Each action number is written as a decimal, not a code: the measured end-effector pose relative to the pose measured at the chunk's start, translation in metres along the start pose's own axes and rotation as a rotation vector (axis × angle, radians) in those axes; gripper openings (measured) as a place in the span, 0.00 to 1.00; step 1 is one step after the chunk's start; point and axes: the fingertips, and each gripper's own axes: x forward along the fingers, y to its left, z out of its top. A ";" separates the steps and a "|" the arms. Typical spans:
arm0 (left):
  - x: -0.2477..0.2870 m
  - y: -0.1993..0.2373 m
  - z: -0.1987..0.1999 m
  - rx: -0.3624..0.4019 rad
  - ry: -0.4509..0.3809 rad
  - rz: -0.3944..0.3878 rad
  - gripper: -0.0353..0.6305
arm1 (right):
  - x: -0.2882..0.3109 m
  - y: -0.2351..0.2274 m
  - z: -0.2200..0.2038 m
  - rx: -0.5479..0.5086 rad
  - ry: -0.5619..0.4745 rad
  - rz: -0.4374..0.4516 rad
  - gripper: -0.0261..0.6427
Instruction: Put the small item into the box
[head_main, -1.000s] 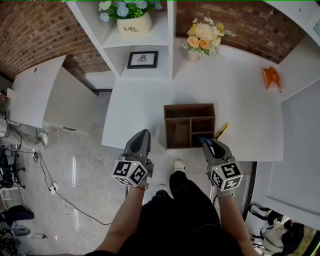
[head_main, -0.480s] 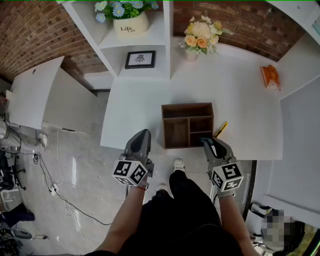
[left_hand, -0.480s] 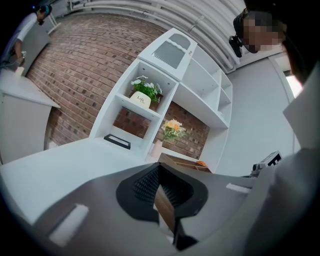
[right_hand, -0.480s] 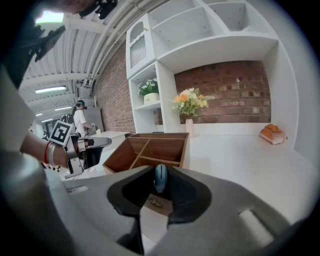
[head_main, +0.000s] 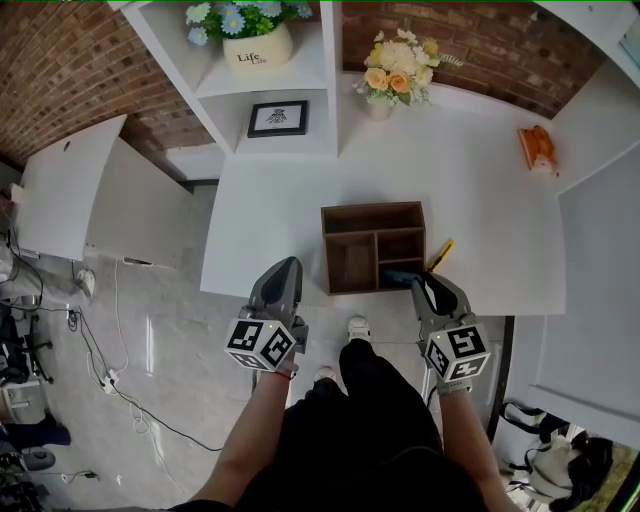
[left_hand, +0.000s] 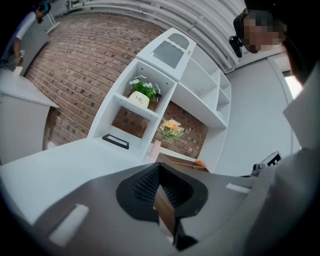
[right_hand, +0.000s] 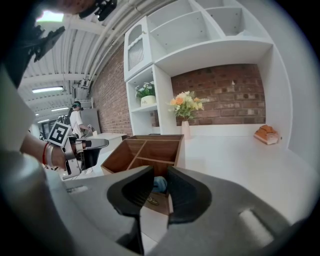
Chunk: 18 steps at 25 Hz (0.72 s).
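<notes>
Box (head_main: 375, 208) seemingly holds a blue item (head_main: 400, 276); right claw (head_main: 420, 283) parted, left claw (head_main: 285, 265) closed

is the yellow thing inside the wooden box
No, the yellow item lies on the white table just outside the right wall of the wooden box.

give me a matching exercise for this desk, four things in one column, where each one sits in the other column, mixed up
Things
1. blue small item
2. yellow pen-like item
3. picture frame
4. orange object

Places
A. far right end of the white table
B. on the shelf below the potted plant
C. in the wooden box, front right compartment
D. on the table, just right of the box

Pairs: 1-C, 2-D, 3-B, 4-A
</notes>
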 end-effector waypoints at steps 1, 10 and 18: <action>0.000 0.000 0.000 0.001 0.000 -0.002 0.06 | 0.000 0.000 0.000 0.002 -0.002 -0.002 0.16; -0.005 -0.006 0.002 0.011 0.003 -0.025 0.06 | -0.010 0.001 -0.001 0.024 -0.019 -0.026 0.16; -0.011 -0.017 0.004 0.021 0.007 -0.056 0.06 | -0.024 0.006 0.002 0.021 -0.059 -0.045 0.10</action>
